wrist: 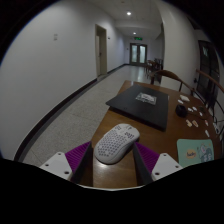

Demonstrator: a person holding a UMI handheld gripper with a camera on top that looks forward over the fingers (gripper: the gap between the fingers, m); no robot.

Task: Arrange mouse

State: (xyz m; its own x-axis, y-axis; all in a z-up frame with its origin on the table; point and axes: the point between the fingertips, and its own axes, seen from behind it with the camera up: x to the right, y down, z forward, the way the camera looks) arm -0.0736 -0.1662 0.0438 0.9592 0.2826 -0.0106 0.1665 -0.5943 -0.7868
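Observation:
A white perforated mouse [117,143] lies between the tips of my gripper [114,157], over the near end of a brown wooden table [112,172]. The purple pads press on its left and right sides, so the gripper is shut on the mouse. The mouse is angled slightly, its front pointing away and to the right. I cannot tell whether its underside rests on the table or hangs just above it.
A black mat [135,108] lies further along the table with a small flat item [146,97] on it. A light green pad [196,150] is at the right, with small objects [182,110] beyond it. Chairs [166,75] stand behind. A tiled corridor floor [75,110] runs along the left.

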